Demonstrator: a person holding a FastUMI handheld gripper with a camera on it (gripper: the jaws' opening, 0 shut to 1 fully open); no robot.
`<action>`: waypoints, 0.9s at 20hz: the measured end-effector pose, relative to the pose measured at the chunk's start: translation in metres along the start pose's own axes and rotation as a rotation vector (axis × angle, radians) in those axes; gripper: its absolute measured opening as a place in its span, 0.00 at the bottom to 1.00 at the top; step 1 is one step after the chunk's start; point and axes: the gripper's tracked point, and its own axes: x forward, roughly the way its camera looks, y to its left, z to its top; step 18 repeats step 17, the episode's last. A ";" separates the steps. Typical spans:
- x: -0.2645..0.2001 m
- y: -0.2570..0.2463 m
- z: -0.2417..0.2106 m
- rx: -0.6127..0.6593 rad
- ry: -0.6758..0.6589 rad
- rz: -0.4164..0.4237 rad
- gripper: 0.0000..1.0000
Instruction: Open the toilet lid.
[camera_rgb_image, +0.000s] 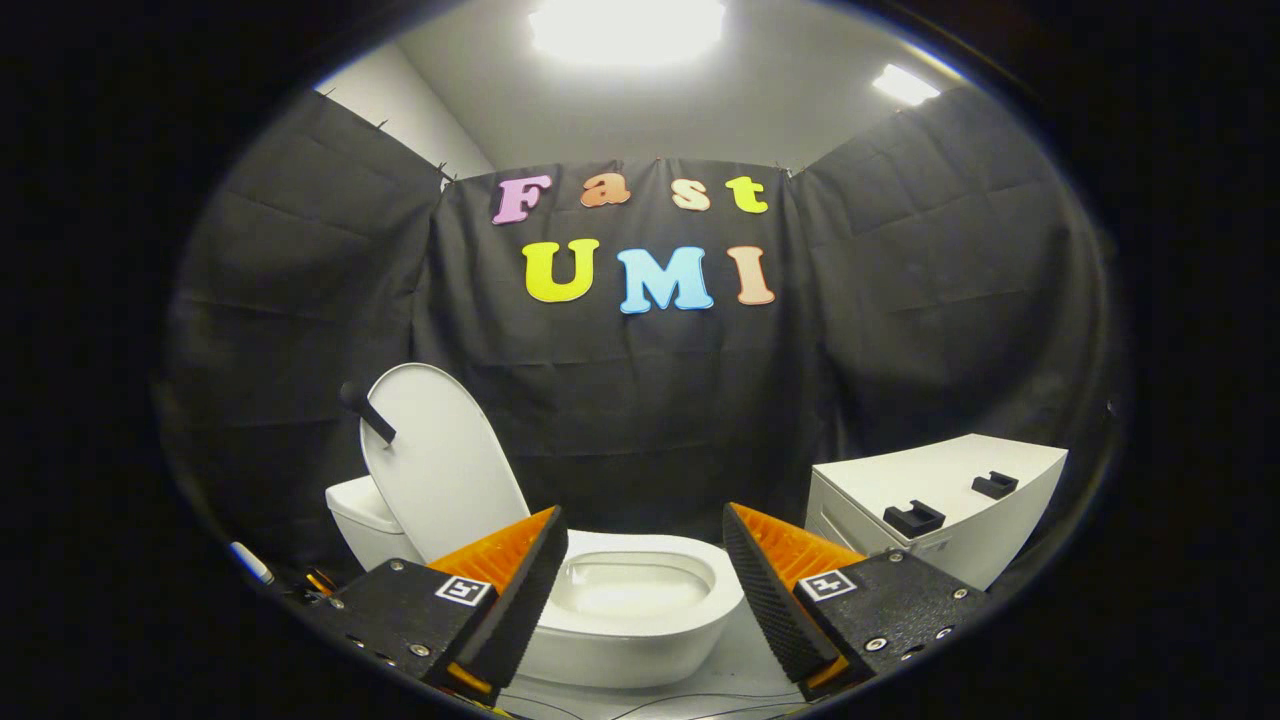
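A white toilet (640, 620) stands just ahead of my fingers, its bowl (630, 585) showing between them. Its white lid (445, 465) is raised and leans back toward the tank (362, 515) on the left. A small dark handle (368, 412) sticks out near the lid's upper edge. My gripper (645, 555) is open, with nothing between its fingers. The left fingertip (545, 555) sits close in front of the lid's lower part, apart from it.
A white cabinet (935, 500) with two dark brackets (913, 518) on top stands to the right of the toilet. Black cloth walls close the booth behind and on both sides. A few small items (250, 563) lie low at the left, beside the tank.
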 end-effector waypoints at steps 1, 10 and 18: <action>0.000 0.001 0.000 -0.002 0.001 0.001 0.96; -0.001 -0.012 -0.005 0.019 0.009 -0.027 0.96; 0.000 -0.013 -0.008 0.017 0.009 -0.028 0.96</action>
